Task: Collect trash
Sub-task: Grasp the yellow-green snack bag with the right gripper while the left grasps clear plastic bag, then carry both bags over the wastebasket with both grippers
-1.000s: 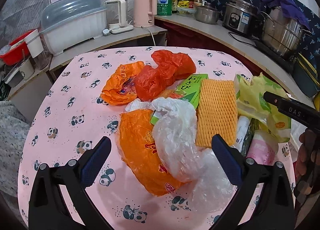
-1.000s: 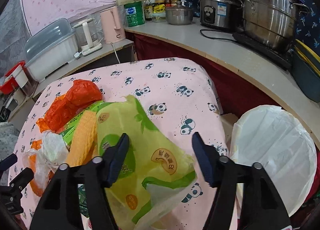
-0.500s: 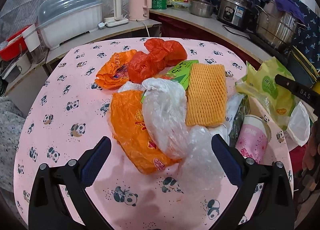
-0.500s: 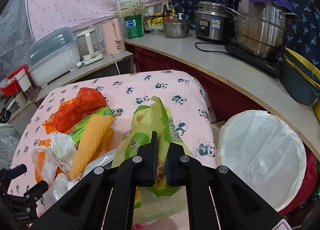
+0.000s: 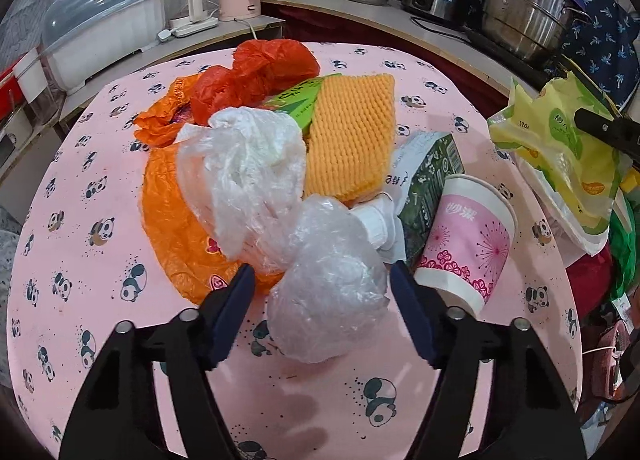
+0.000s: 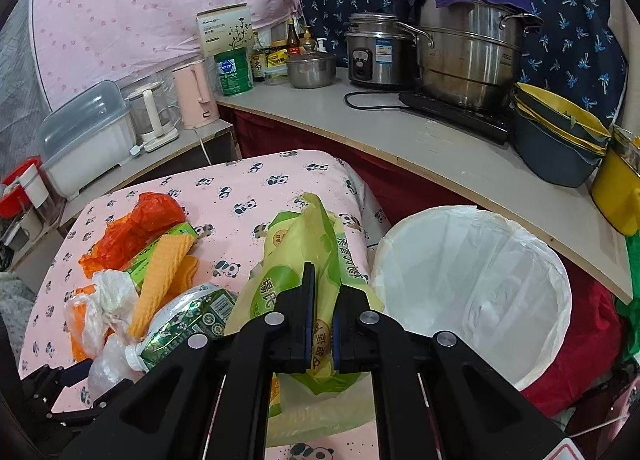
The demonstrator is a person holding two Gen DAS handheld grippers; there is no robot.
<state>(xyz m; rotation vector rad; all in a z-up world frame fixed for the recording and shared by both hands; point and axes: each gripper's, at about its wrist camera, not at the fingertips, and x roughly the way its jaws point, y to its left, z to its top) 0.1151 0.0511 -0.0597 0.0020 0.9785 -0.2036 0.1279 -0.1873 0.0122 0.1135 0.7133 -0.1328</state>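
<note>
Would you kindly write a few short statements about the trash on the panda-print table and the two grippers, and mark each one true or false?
1. The right gripper is clamped on the yellow-green plastic snack bag. True.
2. The white-lined trash bin is already stuffed with bags. False: only its white liner shows inside.
3. The crumpled clear plastic bag lies between the fingers of the left gripper. True; its jaws are closing, pads not yet pressing.
4. The pink-and-white paper cup stands upright on the pink panda-print table. False: it lies tipped over.
5. The orange foam mesh sleeve is held by the left gripper. False: it rests in the pile, beyond the fingers.
</note>
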